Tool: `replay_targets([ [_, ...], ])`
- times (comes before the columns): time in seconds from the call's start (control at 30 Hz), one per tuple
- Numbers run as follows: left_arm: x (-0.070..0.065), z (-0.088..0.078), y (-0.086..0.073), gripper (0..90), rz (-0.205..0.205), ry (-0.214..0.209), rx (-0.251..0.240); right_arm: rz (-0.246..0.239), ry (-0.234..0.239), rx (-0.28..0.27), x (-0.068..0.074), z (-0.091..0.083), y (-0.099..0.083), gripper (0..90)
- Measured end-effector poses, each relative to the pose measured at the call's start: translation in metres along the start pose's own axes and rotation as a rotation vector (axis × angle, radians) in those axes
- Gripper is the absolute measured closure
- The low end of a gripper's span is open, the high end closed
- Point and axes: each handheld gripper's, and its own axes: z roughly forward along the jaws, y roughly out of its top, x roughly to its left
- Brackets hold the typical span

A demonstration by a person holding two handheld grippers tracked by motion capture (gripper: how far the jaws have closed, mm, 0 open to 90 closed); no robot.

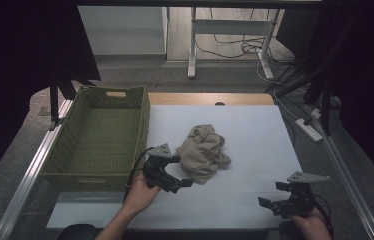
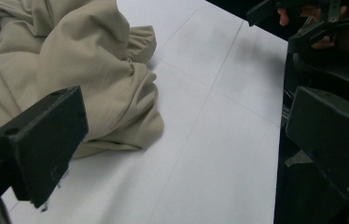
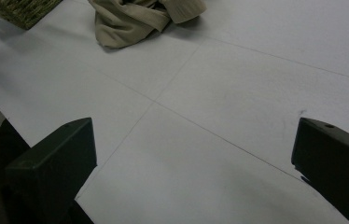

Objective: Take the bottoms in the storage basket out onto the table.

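Beige cloth (image 1: 203, 151) crumpled; left tool (image 1: 181, 171) beside it, jaws spread.

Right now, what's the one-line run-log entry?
left gripper: open, beside crumpled beige cloth | right gripper: open, apart near table edge | green woven basket: nothing inside

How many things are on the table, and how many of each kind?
Beige cloth: 1
Green woven basket: 1
Grippers, both open: 2, the left gripper by the cloth and the right gripper near the table's front edge
Total: 4
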Motion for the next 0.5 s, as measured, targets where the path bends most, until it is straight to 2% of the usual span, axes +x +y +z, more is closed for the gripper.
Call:
replay_targets([
  [0.5,-0.011,-0.010,-0.012,0.0,0.013,0.016,-0.001,0.001,0.000,-0.003,0.000,0.000,0.000,0.5],
])
